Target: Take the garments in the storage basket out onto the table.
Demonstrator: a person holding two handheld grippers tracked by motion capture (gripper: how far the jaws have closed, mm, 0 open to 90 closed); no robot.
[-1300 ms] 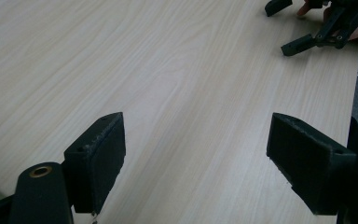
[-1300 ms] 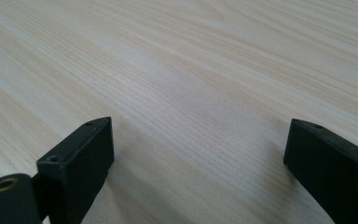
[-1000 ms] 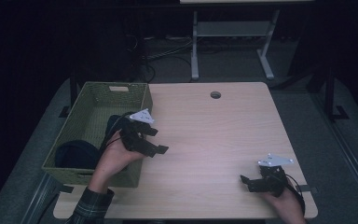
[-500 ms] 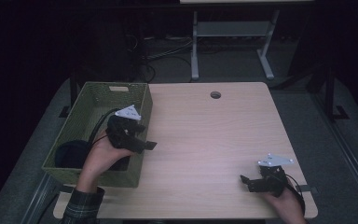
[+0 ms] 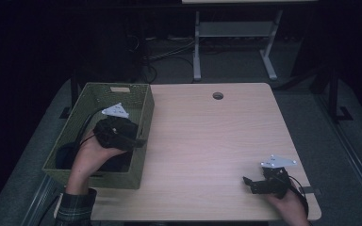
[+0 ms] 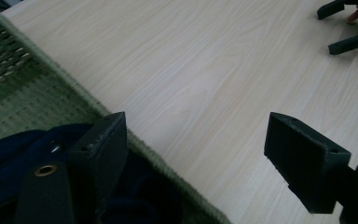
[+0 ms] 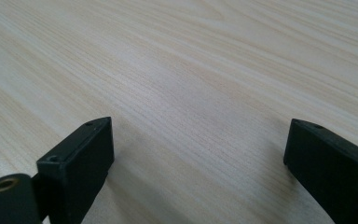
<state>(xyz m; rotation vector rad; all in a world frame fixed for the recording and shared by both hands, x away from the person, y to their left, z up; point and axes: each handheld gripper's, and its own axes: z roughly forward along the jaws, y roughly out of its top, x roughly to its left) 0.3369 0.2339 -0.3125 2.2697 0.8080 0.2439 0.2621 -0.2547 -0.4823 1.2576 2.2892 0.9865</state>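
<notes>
Seeing no readable labels. I hold left gripper jaws apart over green basket, dark cloth inside; right gripper apart at 5 o'clock on pale wood table; room dark.

One basket, one dark cloth, two hand-held grippers.

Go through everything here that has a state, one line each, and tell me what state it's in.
Left gripper: open, empty, over the basket's rim.
Right gripper: open, empty, low over the table.
Basket: upright on the table's left edge, dark cloth inside.
Dark cloth: lying loose in the basket, not gripped.
</notes>
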